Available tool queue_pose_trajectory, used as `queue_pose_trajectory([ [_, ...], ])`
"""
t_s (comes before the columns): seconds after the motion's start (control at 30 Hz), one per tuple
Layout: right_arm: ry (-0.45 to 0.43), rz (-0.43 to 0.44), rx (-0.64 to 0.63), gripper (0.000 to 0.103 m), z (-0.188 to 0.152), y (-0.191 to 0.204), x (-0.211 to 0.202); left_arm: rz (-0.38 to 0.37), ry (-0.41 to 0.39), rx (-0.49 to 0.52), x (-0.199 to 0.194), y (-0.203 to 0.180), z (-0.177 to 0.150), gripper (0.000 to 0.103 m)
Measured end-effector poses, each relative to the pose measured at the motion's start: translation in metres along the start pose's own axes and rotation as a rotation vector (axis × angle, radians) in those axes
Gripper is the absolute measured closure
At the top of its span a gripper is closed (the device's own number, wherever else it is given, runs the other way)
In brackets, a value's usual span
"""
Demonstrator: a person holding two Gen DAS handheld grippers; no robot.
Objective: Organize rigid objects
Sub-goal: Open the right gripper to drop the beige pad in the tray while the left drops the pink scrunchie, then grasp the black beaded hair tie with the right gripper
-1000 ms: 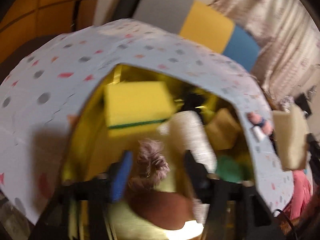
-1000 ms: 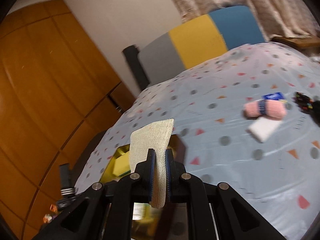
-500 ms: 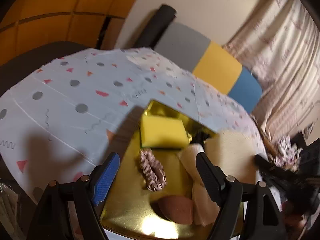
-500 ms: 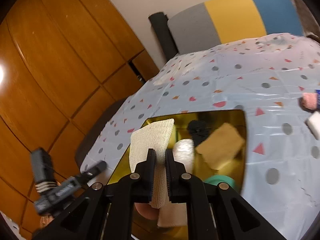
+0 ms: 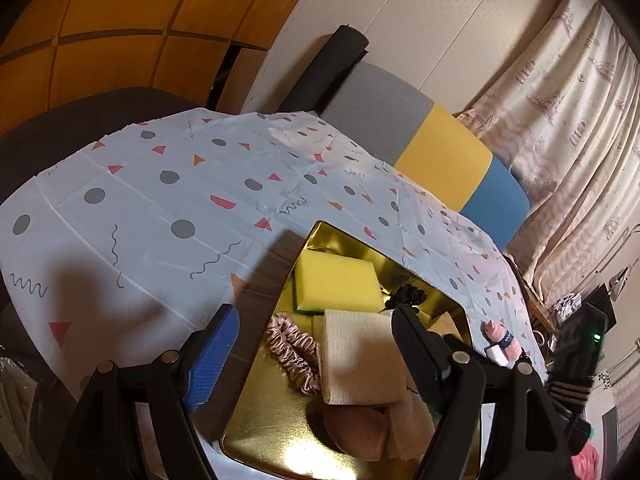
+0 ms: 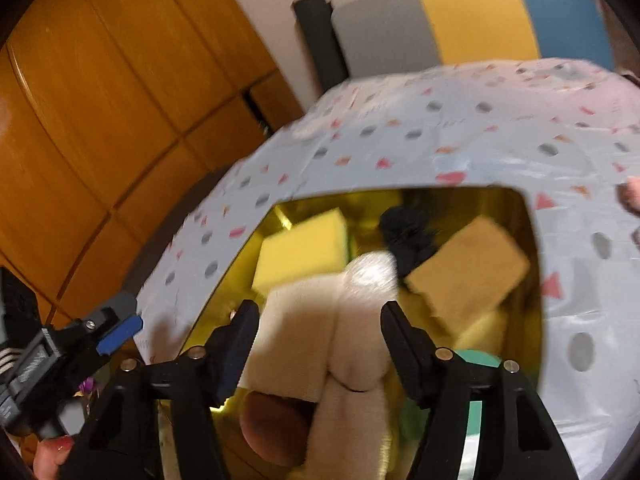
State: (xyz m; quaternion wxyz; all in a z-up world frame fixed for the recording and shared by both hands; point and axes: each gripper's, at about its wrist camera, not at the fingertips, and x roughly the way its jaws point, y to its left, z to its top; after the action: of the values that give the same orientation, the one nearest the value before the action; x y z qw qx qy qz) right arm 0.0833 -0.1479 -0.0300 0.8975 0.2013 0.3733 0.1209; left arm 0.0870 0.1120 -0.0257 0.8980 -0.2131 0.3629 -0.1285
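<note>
Hovering over the gold tray (image 6: 532, 240), the right gripper (image 6: 316, 336) has just been spreading its fingers, cloth (image 6: 296, 320) released. The left gripper (image 5: 316, 344) is spread, empty. Withdrawing low could snag the cloth.

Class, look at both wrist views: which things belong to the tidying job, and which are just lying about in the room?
Job: gold tray; yellow sponge; gauze pad; pink scrunchie; black scrunchie; tan sponge; pink roll, not yet in the tray.

Lying about: curtain; striped cushion; wooden panels.
</note>
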Motion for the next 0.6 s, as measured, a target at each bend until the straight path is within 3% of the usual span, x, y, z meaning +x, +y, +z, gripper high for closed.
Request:
queue_pose_trajectory([
  [0.2, -0.045, -0.030, 0.009, 0.036, -0.003, -0.016, -0.032, -0.059, 0.039, 0.003, 0.005, -0.013, -0.009, 0.023],
  [0.6, -0.074, -0.172, 0.019, 0.031, -0.025, -0.075, -0.085, -0.241, 0.158, 0.209, 0.020, -0.103, -0.054, 0.023],
])
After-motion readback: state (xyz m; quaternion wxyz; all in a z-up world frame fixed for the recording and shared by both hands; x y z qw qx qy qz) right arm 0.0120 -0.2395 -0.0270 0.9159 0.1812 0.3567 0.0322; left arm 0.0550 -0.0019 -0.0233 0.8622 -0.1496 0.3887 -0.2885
